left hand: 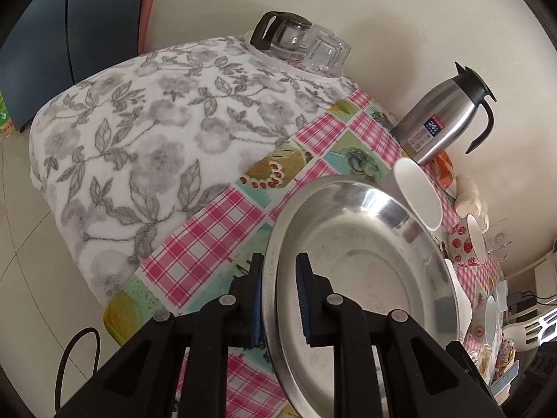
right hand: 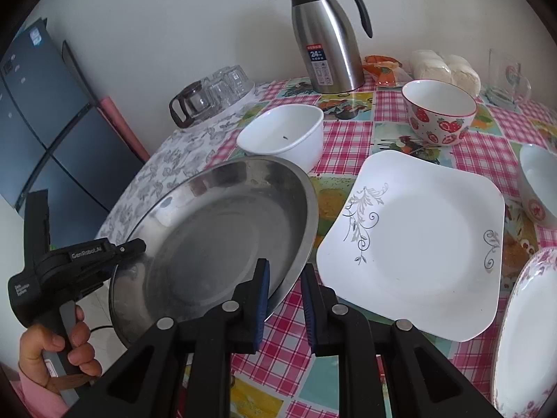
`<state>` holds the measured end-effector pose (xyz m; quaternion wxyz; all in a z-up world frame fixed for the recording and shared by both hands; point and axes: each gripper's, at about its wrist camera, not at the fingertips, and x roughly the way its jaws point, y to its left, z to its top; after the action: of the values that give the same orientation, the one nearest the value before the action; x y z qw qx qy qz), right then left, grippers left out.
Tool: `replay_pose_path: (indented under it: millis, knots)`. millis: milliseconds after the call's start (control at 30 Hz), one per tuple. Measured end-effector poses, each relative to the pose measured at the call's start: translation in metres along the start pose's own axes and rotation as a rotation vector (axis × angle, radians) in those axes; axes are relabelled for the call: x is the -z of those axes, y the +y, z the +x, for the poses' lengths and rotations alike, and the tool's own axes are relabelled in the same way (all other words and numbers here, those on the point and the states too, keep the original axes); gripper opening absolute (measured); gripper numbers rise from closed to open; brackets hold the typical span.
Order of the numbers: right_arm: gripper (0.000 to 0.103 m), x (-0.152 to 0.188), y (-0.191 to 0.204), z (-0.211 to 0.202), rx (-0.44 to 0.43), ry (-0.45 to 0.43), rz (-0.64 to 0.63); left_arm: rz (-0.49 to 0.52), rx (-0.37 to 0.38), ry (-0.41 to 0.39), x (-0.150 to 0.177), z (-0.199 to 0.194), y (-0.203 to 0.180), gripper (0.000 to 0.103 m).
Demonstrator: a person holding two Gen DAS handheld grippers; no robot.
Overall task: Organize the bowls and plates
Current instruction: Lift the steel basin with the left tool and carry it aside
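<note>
progress: early | both tongs, left [left hand: 278, 299] and right [right hand: 285, 296], pinching steel plate [right hand: 222, 230] rim, tilted above surface [right hand: 348, 132] | left: square plate [right hand: 417, 244], bowls unsorted

wall [right hand: 174, 17] – cream | floor [left hand: 21, 209] – pale tiles | fridge [right hand: 38, 122] – dark

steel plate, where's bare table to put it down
The floral cloth left of the steel plate lies bare up to the glass cups. To its right it is crowded: white bowl, square plate, strawberry bowl.
</note>
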<state>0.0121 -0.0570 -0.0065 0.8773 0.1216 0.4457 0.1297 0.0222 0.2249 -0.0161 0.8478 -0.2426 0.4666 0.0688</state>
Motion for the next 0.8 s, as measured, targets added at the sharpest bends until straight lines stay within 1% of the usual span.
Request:
replay_pose_path:
  millis: [133, 267, 400, 567, 800]
  knots:
    - [0.019, 0.001, 0.003, -0.004, 0.013, -0.012, -0.031, 0.015, -0.024, -0.024, 0.002, -0.01, -0.005, 0.018]
    - [0.019, 0.002, 0.005, -0.008, 0.001, -0.016, -0.041, 0.005, -0.017, -0.047, 0.0, -0.023, -0.003, 0.018]
    - [0.019, 0.001, 0.006, -0.017, -0.012, -0.052, -0.043, 0.025, -0.016, -0.07, -0.004, -0.033, -0.013, 0.018]
    - [0.019, -0.003, -0.005, -0.03, -0.001, -0.097, -0.007, 0.064, 0.011, -0.085, -0.006, -0.043, -0.04, 0.018]
    - [0.019, -0.01, -0.029, -0.066, 0.043, -0.22, 0.017, 0.134, 0.059, -0.097, -0.005, -0.051, -0.093, 0.018]
